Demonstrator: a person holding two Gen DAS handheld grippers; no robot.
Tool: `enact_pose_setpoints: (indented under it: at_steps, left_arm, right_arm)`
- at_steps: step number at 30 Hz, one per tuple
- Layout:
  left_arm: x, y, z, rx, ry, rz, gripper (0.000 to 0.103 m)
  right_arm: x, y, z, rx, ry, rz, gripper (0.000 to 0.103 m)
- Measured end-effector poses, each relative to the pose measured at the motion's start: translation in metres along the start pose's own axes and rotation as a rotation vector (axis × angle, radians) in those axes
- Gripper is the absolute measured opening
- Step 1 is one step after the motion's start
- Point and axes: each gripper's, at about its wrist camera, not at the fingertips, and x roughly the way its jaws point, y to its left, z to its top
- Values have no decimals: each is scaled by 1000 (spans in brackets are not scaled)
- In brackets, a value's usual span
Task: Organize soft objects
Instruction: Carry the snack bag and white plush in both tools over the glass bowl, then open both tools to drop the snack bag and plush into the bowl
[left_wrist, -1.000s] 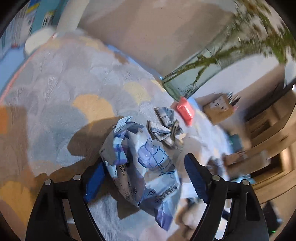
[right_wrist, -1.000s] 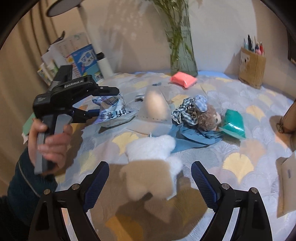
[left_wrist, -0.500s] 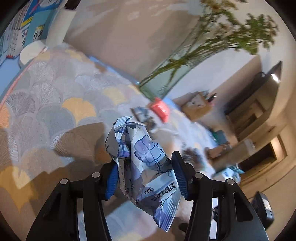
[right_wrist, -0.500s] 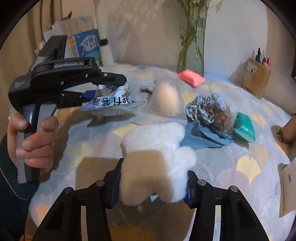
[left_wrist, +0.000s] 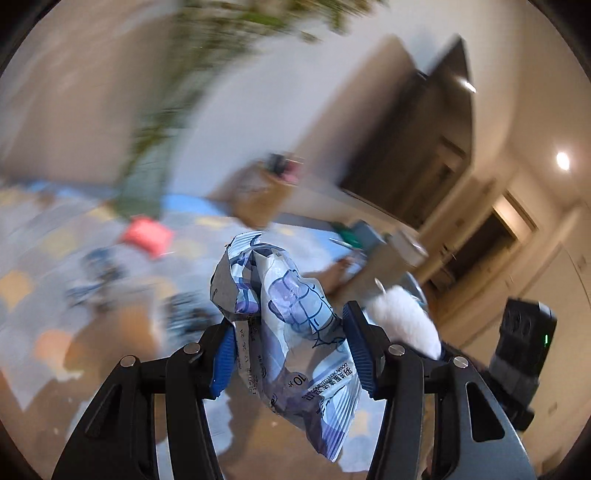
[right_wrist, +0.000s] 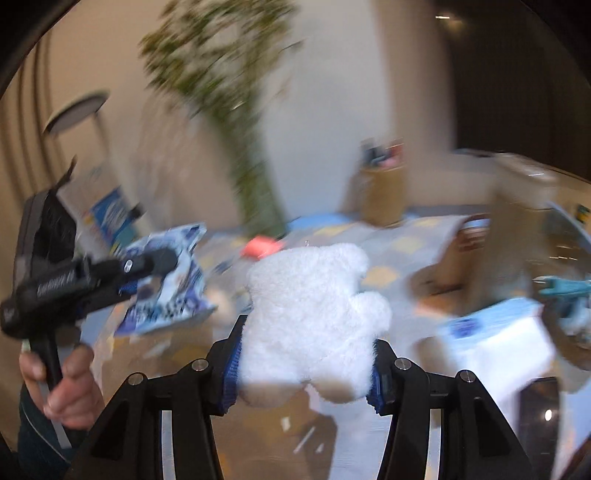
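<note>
My left gripper (left_wrist: 290, 350) is shut on a crumpled blue and white tissue pack (left_wrist: 284, 314) and holds it in the air above the table. The pack also shows in the right wrist view (right_wrist: 166, 291), held by the left gripper (right_wrist: 147, 273) at the left. My right gripper (right_wrist: 304, 365) is shut on a white plush bear (right_wrist: 310, 314), lifted off the table. The bear's edge shows in the left wrist view (left_wrist: 402, 317), to the right of the pack.
Both views are blurred by motion. On the patterned tablecloth (left_wrist: 44, 266) lie a pink pouch (left_wrist: 146, 236) and dark cloth items (left_wrist: 96, 273). A vase with green stems (right_wrist: 258, 184) and a brown pen holder (right_wrist: 384, 188) stand at the back. A white and blue box (right_wrist: 498, 339) is at the right.
Both grippers closed on their objects, the left on the tissue pack, the right on the white bear. Both have since lifted and swung toward the right side of the table.
</note>
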Motion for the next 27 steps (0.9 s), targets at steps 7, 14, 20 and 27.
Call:
enact_pose_setpoints:
  at_steps: [7, 14, 20, 27]
  left_arm:
    - [74, -106, 7, 175, 84, -116, 51]
    - [148, -206, -4, 316, 115, -135, 51]
    - [214, -267, 13, 349, 141, -149, 51]
    - [287, -298, 12, 418, 183, -48, 54]
  right_arm:
    - [-57, -113, 28, 197, -47, -87, 52]
    - [-103, -226, 38, 387, -104, -200, 52]
    - [-115, -307, 45, 527, -125, -292, 52]
    - [-100, -381, 48, 684, -79, -380, 57]
